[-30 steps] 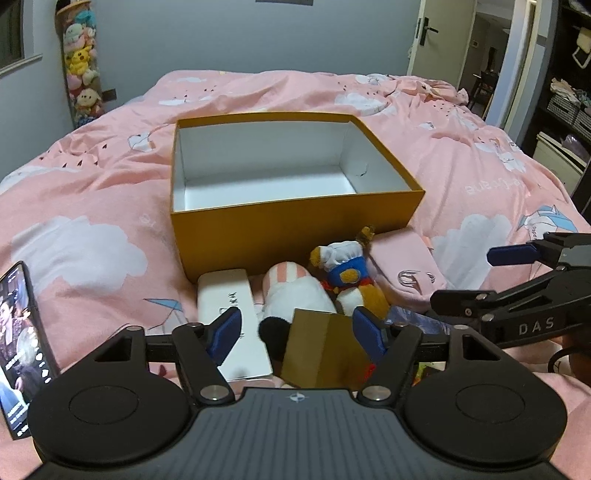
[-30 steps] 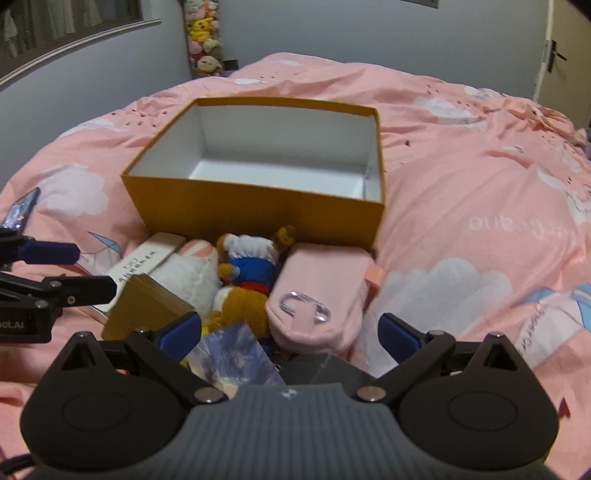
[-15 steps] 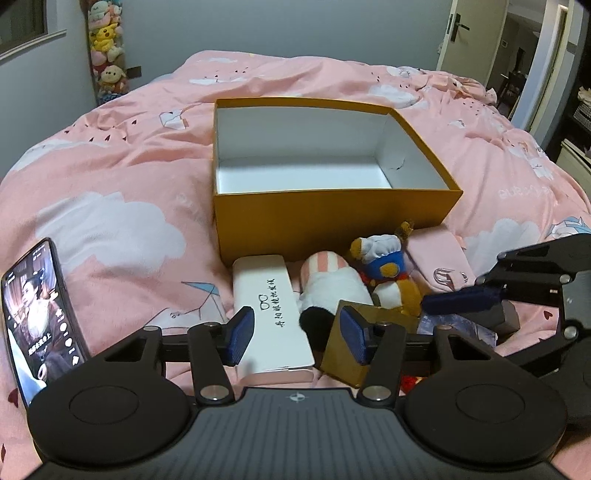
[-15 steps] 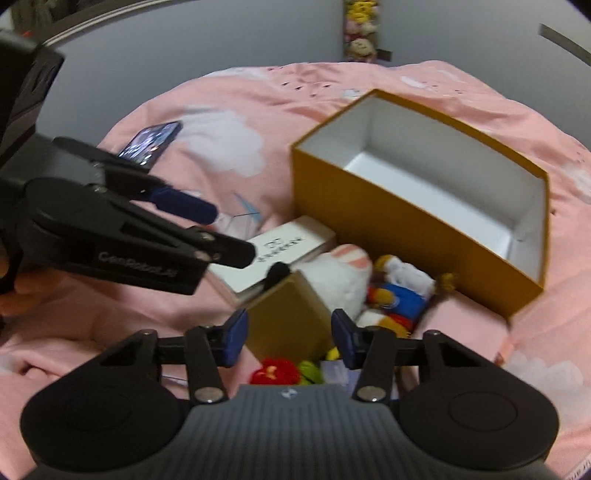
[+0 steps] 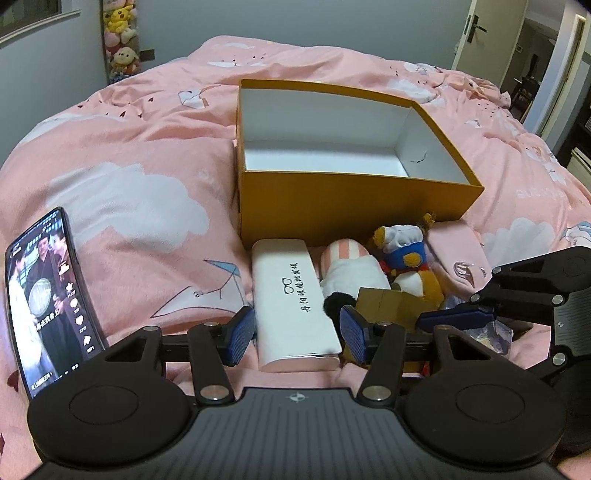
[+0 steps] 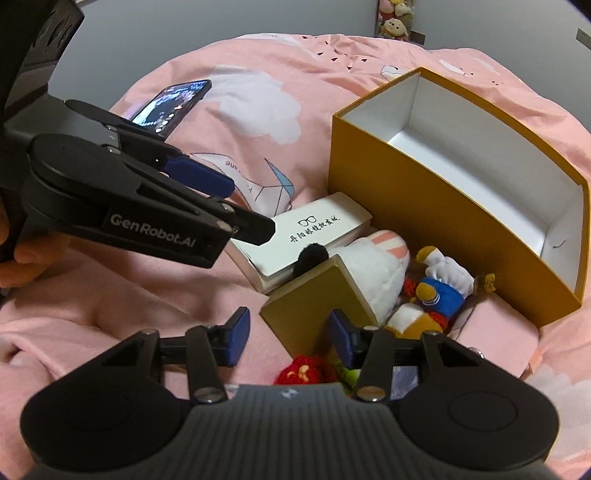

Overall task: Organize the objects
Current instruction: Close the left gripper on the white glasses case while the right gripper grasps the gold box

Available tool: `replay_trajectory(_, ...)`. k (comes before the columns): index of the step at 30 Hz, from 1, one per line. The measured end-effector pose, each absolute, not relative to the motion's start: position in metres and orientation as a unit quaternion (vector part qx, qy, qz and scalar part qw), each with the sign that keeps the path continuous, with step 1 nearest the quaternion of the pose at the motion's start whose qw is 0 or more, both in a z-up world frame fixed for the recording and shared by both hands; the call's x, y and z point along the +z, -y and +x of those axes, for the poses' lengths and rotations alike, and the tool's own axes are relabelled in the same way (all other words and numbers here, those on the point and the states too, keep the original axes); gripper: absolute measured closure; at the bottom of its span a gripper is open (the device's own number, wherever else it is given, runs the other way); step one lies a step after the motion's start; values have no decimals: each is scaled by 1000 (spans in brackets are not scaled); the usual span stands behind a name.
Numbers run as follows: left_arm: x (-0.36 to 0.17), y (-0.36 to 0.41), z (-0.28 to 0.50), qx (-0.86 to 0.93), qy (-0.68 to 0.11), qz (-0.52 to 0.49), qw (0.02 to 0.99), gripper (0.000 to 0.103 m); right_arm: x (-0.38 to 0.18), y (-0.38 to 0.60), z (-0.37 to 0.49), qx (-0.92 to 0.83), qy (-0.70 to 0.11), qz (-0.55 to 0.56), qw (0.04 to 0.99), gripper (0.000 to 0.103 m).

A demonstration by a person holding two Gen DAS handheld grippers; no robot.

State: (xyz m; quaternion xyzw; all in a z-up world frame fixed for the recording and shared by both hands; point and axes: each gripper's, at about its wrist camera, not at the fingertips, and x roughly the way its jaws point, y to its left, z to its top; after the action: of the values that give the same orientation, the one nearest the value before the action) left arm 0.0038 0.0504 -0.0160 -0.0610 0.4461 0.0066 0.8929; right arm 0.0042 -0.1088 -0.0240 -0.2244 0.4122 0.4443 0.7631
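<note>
A pink cloud-print bedspread (image 5: 122,177) covers the bed under grey walls, a door (image 5: 476,33) at one o'clock; the open orange box (image 5: 347,218) sits at twelve, a lit phone (image 5: 48,295) at nine. The left gripper (image 5: 297,334) straddles the white glasses case (image 5: 291,302), fingers apart; the right gripper (image 6: 286,338) has just been reopening, its jaws either side of the small gold box (image 6: 317,299); whether its pads touch, I cannot tell.

A mustard-orange box (image 5: 354,218) with a white inside sits on a bed cover (image 5: 129,155) of pink printed with white clouds. In front of the box lie a white case (image 5: 291,302) with black lettering, a pink-and-white striped plush (image 5: 351,262), a blue, white and orange plush duck (image 5: 406,254) and a small gold-brown carton (image 6: 314,295). Both tools are black with blue pads (image 5: 240,334).
</note>
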Motion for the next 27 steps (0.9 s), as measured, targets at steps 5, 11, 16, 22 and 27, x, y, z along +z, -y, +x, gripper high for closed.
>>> replay_trajectory(5, -18, -52, 4, 10, -449, -63, 891, 39, -29, 101, 5, 435, -402, -250, 766, 30)
replay_trajectory(11, -20, -54, 5, 13, -454, -65, 889, 39, -36, 93, 8, 414, -379, -286, 777, 20)
replay_trajectory(16, -20, -55, 5, 13, -453, -67, 889, 39, -47, 90, 17, 414, -394, -288, 768, 26)
replay_trajectory(22, -23, -54, 7, 1, -457, -70, 887, 39, -40, 94, 18, 415, -389, -279, 774, 32)
replay_trajectory(27, -23, -54, 9, 0, -456, -72, 887, 39, -24, 98, 25, 403, -366, -281, 791, 36)
